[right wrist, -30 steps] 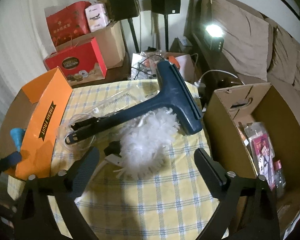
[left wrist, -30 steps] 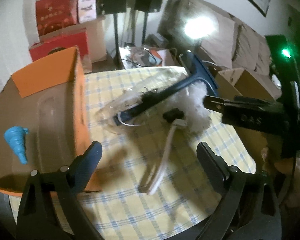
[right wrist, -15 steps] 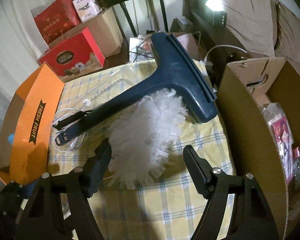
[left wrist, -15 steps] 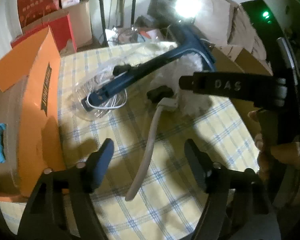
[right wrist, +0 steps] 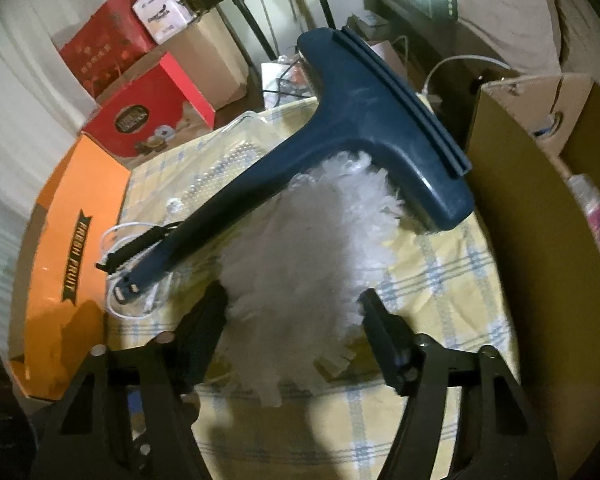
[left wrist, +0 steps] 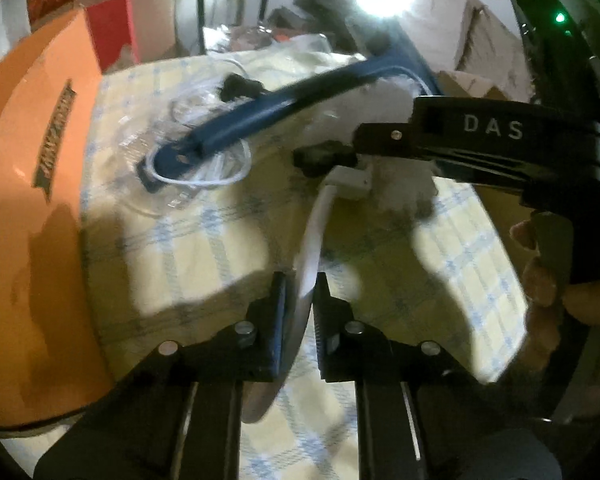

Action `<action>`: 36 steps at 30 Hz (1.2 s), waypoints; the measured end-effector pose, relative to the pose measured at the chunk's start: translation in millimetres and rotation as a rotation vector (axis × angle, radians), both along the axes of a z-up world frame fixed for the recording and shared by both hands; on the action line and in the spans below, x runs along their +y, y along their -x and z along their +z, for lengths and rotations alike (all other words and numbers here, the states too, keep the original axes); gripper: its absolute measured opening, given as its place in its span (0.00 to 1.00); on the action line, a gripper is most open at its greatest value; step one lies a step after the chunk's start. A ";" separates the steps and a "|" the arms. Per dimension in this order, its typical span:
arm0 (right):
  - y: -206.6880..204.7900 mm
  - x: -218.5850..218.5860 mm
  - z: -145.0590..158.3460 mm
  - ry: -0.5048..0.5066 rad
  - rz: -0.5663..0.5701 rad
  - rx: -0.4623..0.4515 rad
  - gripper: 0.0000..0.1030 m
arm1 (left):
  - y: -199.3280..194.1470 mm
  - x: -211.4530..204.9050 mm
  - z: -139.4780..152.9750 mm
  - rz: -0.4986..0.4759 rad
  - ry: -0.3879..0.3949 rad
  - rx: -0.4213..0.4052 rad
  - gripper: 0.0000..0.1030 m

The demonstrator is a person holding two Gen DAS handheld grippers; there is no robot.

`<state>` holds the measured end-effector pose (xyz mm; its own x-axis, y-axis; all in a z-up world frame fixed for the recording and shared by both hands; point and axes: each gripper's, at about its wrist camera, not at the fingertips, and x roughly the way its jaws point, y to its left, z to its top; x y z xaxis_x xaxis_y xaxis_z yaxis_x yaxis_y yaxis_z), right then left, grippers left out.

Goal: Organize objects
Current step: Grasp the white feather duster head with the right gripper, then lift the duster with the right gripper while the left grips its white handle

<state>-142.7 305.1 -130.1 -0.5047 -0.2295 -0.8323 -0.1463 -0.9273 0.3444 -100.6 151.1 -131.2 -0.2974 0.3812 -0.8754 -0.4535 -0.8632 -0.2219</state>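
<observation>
White handle [left wrist: 314, 236] is pinched in the left tongs [left wrist: 300, 304], running away toward one o'clock into the fluffy duster head [right wrist: 300, 248] on the bench [right wrist: 440, 292]. Right tongs [right wrist: 292, 320] are spread wide around that fluff, nearest it.

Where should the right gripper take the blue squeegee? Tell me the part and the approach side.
Grip the squeegee on its long handle's bare middle, closing across its width from above. The head is too broad, and the white duster crowds the right gripper side.
</observation>
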 end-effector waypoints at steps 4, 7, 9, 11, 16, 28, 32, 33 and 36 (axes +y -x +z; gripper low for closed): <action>-5.3 -0.5 5.6 0.039 0.016 0.018 0.31 | -13.4 7.5 8.2 -0.058 -0.007 0.029 0.10; -11.7 -3.7 13.6 0.019 0.029 0.037 0.25 | -23.2 7.4 20.2 -0.084 -0.037 0.042 0.10; -16.4 -2.6 18.4 0.028 0.027 0.049 0.23 | -27.6 4.5 29.2 -0.093 -0.056 0.048 0.11; -21.8 0.8 23.2 0.055 0.025 0.059 0.22 | -31.1 0.1 39.6 -0.099 -0.082 0.055 0.11; -34.1 1.8 38.5 0.094 0.023 0.096 0.19 | -36.2 -10.5 64.1 -0.106 -0.150 0.075 0.09; -52.8 -14.5 99.1 0.076 0.057 0.218 0.10 | -26.4 -46.3 108.1 -0.059 -0.296 0.095 0.08; -58.5 -19.4 109.5 0.078 0.067 0.235 0.10 | -27.5 -53.8 112.1 -0.033 -0.321 0.099 0.07; -59.5 -18.8 109.8 0.080 0.057 0.232 0.14 | -26.1 -54.4 111.8 -0.031 -0.323 0.096 0.07; -62.5 -14.1 103.7 0.079 0.029 0.208 0.53 | -25.2 -55.2 109.2 -0.031 -0.321 0.089 0.07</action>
